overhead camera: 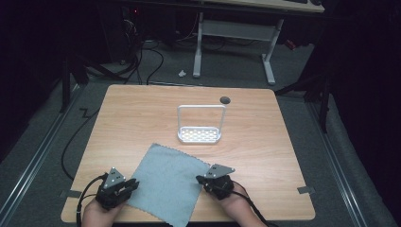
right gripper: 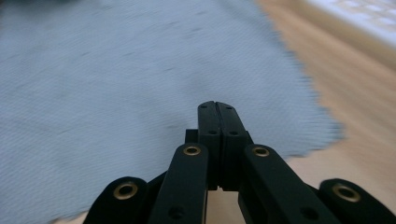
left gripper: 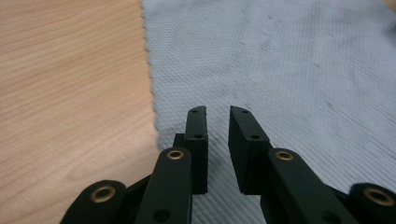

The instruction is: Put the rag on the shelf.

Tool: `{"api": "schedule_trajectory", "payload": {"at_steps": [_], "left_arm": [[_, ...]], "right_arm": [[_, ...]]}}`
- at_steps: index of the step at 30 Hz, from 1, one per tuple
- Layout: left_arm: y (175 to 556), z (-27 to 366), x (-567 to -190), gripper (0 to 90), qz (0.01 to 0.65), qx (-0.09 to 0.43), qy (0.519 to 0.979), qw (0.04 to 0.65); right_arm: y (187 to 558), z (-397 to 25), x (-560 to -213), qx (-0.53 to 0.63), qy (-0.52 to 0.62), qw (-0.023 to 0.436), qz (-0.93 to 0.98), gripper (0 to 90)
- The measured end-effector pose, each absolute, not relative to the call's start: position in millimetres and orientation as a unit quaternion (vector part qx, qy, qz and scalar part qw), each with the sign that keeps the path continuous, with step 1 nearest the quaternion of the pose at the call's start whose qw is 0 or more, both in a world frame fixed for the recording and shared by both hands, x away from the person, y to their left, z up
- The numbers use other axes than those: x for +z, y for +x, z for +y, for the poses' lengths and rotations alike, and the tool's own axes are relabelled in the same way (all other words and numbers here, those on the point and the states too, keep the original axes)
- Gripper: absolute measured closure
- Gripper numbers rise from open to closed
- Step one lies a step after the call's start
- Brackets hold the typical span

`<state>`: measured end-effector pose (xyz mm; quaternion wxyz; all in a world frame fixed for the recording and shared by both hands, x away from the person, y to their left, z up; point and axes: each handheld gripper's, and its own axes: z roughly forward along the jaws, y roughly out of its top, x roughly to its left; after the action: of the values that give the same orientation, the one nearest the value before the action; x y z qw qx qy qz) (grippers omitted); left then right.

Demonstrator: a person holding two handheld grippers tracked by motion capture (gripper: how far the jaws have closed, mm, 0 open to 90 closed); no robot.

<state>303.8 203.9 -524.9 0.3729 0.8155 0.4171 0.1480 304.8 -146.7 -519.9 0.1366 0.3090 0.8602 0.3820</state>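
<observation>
Cloth: we see the grey cloth [overhead camera: 168, 182] lying flat on the near part of the table [overhead camera: 265, 156], turned like a diamond, its near corner reaching the table's near edge.
Left gripper: our left gripper [overhead camera: 126, 188] sits at the cloth's left edge; in the left gripper view [left gripper: 217, 112] the jaws stand slightly parted over the fabric just inside that edge, holding nothing.
Right gripper: our right gripper [overhead camera: 206, 182] is at the cloth's right corner; in the right gripper view [right gripper: 217, 106] the jaws are pressed together, and we cannot tell whether fabric is caught between them.
Which is nearer: both touch or nearly touch the cloth, one on each side.
Farther off: a white rack [overhead camera: 200, 125] stands beyond the cloth, well apart.
Key relation: the cloth lies between our grippers, so we judge a fold or lift would start from these two opposite edges.
</observation>
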Motion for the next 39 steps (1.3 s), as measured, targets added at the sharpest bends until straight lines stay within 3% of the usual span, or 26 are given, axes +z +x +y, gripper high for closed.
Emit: {"api": "schedule_trajectory", "payload": {"at_steps": [11, 24, 39], "left_arm": [[301, 197, -528, 79.7, 0.398, 0.137, 0.829, 0.368], [291, 155, -527, 80.4, 0.328, 0.100, 0.859, 0.380], [287, 104, -527, 80.4, 0.236, 0.055, 0.887, 0.393]], "right_arm": [[296, -143, -527, 0.360, 0.298, 0.131, 0.874, 90.0], [312, -192, -526, 0.351, 0.374, 0.158, 0.844, 90.0], [305, -247, -526, 0.346, 0.451, 0.175, 0.804, 90.0]]}}
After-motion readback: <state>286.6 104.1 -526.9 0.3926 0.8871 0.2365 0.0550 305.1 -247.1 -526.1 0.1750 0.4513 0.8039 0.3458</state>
